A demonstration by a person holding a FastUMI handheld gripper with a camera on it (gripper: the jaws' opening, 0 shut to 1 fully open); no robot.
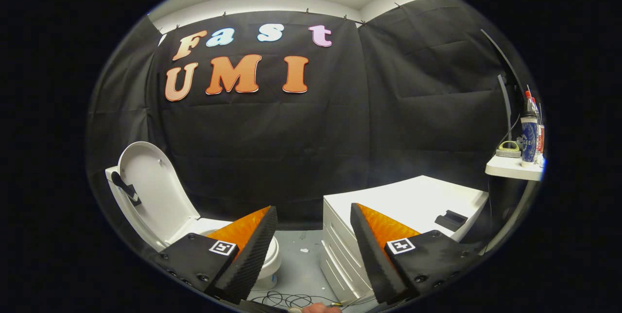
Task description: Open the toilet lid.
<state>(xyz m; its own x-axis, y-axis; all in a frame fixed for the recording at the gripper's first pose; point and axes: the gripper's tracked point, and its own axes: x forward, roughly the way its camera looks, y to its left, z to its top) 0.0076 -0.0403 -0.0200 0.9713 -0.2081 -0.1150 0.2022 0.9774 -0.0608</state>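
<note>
Lid up; gripper (313,216) empty, fingers spread.
Toilet lid (153,191) stands upright against the black wall, beyond the left finger, a dark handle (125,187) on it; bowl (272,254) below. White cabinet (408,201) sits beyond the right finger, shelf (512,166) with bottles further right.

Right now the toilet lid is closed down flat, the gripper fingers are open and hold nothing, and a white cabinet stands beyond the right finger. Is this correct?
Not quite: the gripper view shows the toilet lid already raised, leaning back upright. The rest holds: the gripper is open and holds nothing, and the white cabinet stands beyond the right finger.
</note>
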